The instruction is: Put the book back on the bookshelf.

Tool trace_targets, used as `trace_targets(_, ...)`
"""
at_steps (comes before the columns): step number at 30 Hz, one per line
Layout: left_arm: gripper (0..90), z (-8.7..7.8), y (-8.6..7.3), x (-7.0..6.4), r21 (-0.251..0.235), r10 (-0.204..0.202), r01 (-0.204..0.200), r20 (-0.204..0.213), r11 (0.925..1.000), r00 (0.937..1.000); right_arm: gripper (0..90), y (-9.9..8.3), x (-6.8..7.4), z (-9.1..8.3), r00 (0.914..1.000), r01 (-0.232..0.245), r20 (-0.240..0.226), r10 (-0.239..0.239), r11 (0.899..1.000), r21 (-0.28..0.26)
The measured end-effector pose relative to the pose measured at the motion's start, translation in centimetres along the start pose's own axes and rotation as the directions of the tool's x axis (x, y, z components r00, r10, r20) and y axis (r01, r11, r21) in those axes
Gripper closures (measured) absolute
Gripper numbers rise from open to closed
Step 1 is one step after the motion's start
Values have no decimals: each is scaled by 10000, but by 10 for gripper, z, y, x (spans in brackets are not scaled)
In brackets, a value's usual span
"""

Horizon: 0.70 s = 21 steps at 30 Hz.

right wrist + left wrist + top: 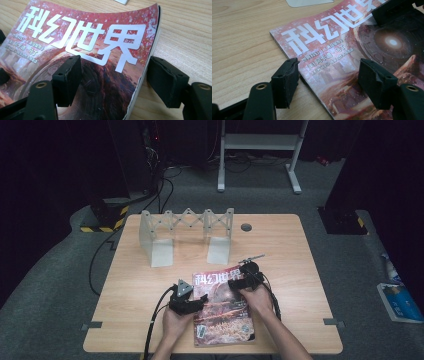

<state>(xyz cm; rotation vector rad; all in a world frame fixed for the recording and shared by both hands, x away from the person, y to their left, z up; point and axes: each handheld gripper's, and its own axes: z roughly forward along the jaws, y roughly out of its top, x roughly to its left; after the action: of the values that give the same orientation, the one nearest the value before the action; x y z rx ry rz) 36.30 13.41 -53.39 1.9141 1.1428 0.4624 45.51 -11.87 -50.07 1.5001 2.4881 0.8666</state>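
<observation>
While flat, magazine (222, 307) between both grippers

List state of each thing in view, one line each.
magazine: closed, flat on table, cover up.
left gripper: open, jaws straddling magazine's left edge.
right gripper: open, jaws straddling magazine's right edge.
folding rack: expanded, standing upright at table's far side.
table: level.

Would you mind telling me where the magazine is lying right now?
In the high view the magazine lies flat on the table's near edge, right of centre, between the left gripper and right gripper, in front of the grey folding rack.
</observation>
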Motion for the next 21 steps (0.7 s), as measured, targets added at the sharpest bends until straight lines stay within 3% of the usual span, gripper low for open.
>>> trace_targets(6,333,0,0,-1,-4,8,-8,-45,10000,10000,350,0,-6,-2,9975,-642,-309,638,9979,-96)
trace_targets(13,335,0,0,-1,-9,6,-6,-63,10000,10000,434,0,-8,-9,9969,-692,-401,678,9970,-353)
trace_targets(18,335,0,0,-1,-42,-25,24,-104,10000,9999,440,0,-8,-10,9976,-569,-418,553,9976,-383)
trace_targets(21,336,0,0,-2,-40,-36,35,-144,10000,9999,459,-1,-9,-12,9956,-757,-578,736,9965,-342)
